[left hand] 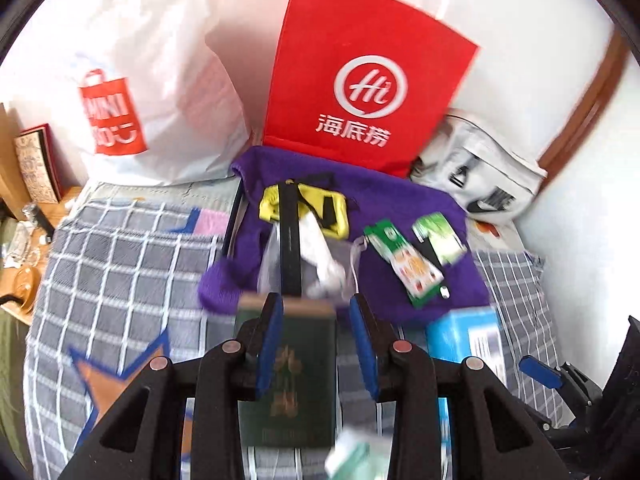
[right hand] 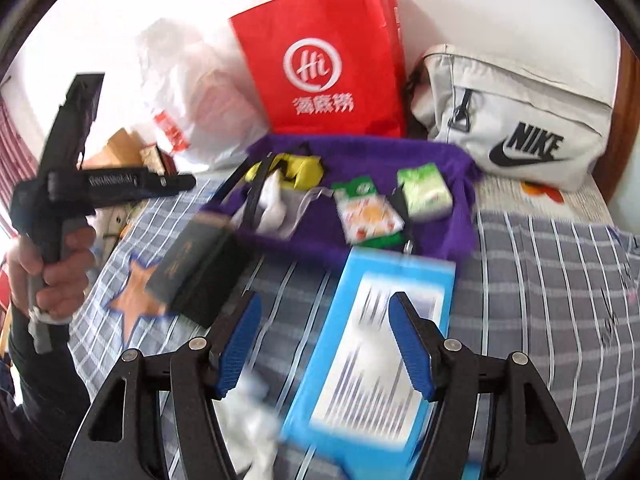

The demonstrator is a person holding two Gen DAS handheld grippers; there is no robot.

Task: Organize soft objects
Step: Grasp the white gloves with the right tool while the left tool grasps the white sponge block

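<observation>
Checked bedspread [right hand: 540,280] bears rumpled purple cloth [right hand: 400,152]; small packets litter it.

White wall [left hand: 520,20] behind, brightly and evenly lit. Bed with grey checked cover [left hand: 120,264] bearing an orange star patch with blue border [right hand: 138,300]. Brown wooden headboard edge [left hand: 592,108] curving along the far right corner of the bed. Wooden side table [left hand: 24,208] at the left edge of the bed, cluttered, contents too blurred to identify. Red-striped fabric [right hand: 12,152] at far left in the right wrist view.
</observation>
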